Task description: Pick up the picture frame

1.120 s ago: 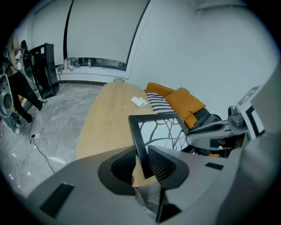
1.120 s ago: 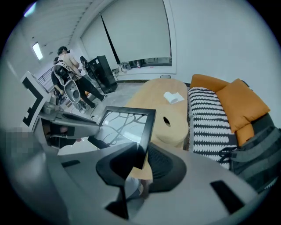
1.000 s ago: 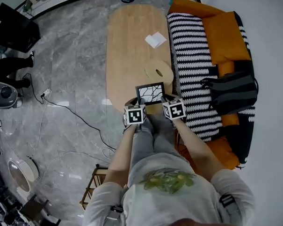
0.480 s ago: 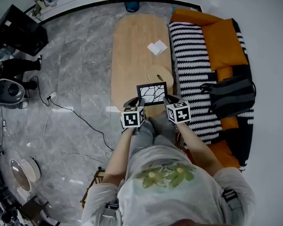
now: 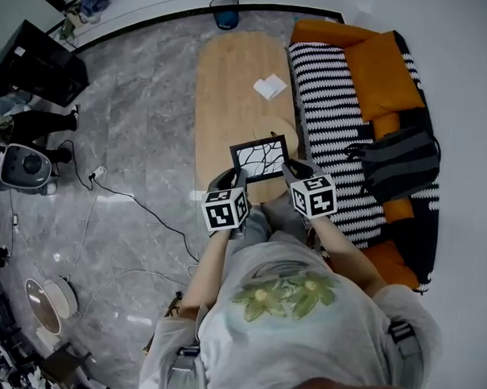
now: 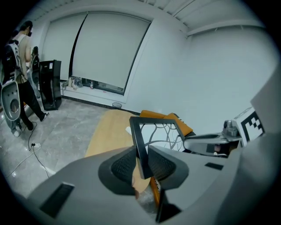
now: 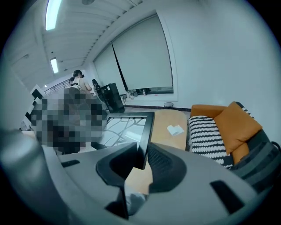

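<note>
The picture frame [image 5: 260, 157], black with a white print of dark branching lines, is held up in front of the person, over the near end of the long wooden worktop [image 5: 228, 84]. It is carried between both claws and tilts slightly in the head view. The left claw [image 5: 234, 179] is clamped on the frame's left bar, and its ribbed pads [image 6: 121, 167] press the bar from either side. The right claw [image 5: 292, 169] grips the right bar in the same way (its pads [image 7: 161, 165] are tight against the black edge).

Further along the worktop lie a folded sheet of paper [image 5: 270, 86] and a round wooden disc [image 5: 275, 126]. The disc is partly hidden behind the frame.

Beside the worktop stands an orange sofa [image 5: 386, 67] with a black-and-white striped blanket [image 5: 324, 96] over its seat. A dark bag [image 5: 400, 160] rests on the sofa. Cables [image 5: 138, 205] trail across the grey marble floor [image 5: 133, 128], and a small bin [image 5: 225, 9] sits beyond the far end of the worktop.
</note>
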Available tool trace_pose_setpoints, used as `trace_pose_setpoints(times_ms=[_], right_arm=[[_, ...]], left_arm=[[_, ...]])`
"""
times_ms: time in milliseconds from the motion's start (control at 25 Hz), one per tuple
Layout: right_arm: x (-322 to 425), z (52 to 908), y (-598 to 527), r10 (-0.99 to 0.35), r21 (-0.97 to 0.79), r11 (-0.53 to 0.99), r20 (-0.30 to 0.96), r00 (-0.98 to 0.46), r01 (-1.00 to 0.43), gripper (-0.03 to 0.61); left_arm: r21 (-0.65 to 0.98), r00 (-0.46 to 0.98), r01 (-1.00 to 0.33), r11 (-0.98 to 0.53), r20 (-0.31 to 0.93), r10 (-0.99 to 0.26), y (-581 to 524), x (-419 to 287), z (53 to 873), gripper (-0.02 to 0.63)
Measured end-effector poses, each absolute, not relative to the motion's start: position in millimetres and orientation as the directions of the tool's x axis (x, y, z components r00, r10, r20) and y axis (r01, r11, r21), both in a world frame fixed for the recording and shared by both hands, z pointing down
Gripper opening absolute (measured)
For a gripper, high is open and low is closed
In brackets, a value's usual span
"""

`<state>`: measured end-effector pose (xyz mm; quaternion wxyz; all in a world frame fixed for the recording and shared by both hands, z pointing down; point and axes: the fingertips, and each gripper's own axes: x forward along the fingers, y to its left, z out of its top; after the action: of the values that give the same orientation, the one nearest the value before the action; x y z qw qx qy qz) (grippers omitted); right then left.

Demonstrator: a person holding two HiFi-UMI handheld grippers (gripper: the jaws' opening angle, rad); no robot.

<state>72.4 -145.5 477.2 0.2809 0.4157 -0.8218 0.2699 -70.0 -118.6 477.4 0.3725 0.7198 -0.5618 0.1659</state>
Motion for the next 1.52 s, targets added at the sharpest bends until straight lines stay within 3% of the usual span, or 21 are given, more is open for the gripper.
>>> trace_pose_setpoints(times_ms=[760, 1520], right_arm=[[96, 382, -162, -0.692, -0.159, 0.518, 0.5, -0.521, -0.84, 0.083], [97, 378, -158, -0.701, -0.134, 0.513, 0.504, -0.504, -0.848, 0.08]], left_arm=[[0.26, 0.283, -0.951, -0.167, 0.513, -0.811, -136, -47, 380, 0.095], [0.257, 0.274, -0.953, -0.158, 0.518, -0.81, -130, -45, 375, 0.094]])
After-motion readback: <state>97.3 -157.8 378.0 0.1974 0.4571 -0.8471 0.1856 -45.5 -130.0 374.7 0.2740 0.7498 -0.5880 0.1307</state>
